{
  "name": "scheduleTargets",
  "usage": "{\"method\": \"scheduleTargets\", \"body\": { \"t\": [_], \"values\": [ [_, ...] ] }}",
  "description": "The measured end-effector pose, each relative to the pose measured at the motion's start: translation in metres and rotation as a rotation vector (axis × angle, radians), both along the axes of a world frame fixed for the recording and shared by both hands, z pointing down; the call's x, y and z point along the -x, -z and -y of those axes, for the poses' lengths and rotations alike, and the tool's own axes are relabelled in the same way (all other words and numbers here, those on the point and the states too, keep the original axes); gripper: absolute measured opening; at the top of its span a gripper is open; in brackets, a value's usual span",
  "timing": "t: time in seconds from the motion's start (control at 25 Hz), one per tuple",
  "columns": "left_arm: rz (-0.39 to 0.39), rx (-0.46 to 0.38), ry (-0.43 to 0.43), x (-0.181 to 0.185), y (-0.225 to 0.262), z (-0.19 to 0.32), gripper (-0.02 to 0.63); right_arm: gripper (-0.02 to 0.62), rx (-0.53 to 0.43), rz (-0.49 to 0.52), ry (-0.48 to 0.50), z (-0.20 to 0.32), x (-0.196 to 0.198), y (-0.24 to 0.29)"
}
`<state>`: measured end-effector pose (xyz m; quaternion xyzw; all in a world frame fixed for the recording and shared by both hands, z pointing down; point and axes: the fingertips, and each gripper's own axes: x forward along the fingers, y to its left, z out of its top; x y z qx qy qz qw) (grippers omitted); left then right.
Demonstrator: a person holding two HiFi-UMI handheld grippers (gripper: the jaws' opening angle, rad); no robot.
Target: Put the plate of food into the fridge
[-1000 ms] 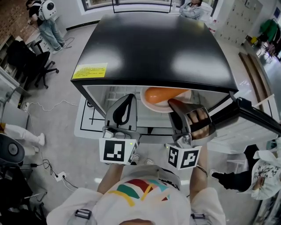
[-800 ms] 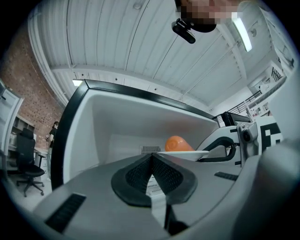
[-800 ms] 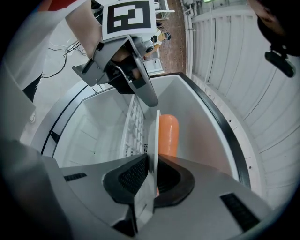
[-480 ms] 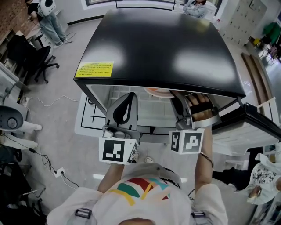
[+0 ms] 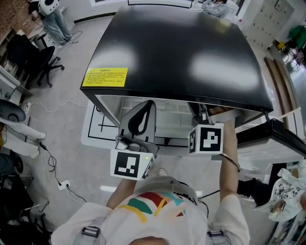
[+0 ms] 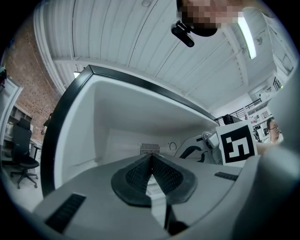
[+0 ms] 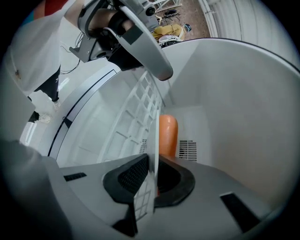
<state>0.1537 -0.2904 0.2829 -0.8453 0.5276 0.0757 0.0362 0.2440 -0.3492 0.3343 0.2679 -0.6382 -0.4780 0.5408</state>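
Note:
The black-topped fridge (image 5: 177, 48) stands open in front of me. My right gripper (image 7: 153, 161) reaches inside it, and only its marker cube (image 5: 206, 139) shows in the head view. A white plate (image 7: 153, 131) sits edge-on between the jaws, which have just been opening slightly. An orange piece of food (image 7: 168, 136) lies on the plate. A wire shelf (image 7: 133, 117) runs right beside the plate; I cannot tell if they touch. My left gripper (image 5: 150, 103) hangs at the fridge mouth, shut and holding nothing.
The open fridge door (image 5: 282, 129) juts out at the right. An office chair (image 5: 33, 62) and a person (image 5: 50, 14) are far left. Cables (image 5: 52, 162) trail over the floor at the left. A yellow label (image 5: 104, 76) marks the fridge top.
My right gripper has pushed forward into the fridge with the plate. Plate and food have slipped out of the head view under the black top. The left gripper has stayed put.

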Motion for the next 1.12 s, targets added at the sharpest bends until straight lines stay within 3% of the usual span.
{"method": "scheduleTargets", "body": {
  "t": [0.28, 0.48, 0.68, 0.8, 0.88, 1.12],
  "values": [
    [-0.016, 0.008, -0.010, 0.000, -0.002, 0.003, 0.006, 0.034, 0.010, 0.001, -0.007, 0.003, 0.004, -0.004],
    [-0.019, 0.011, -0.020, -0.003, -0.003, 0.003, 0.006, 0.034, 0.118, 0.063, -0.022, 0.001, 0.004, -0.010],
    [-0.018, 0.018, -0.019, -0.004, -0.004, 0.003, 0.006, 0.037, 0.176, 0.189, -0.054, 0.000, 0.007, -0.006],
    [-0.014, 0.019, -0.019, -0.004, -0.004, 0.004, 0.006, 0.055, 0.260, 0.253, -0.066, -0.003, 0.007, -0.003],
    [-0.017, 0.019, -0.018, -0.003, -0.004, 0.004, 0.006, 0.101, 0.334, 0.305, -0.061, -0.007, 0.010, -0.001],
    [-0.019, 0.017, -0.030, -0.006, -0.004, 0.004, 0.006, 0.115, 0.450, 0.379, -0.030, -0.014, 0.014, -0.001]
  ]
}}
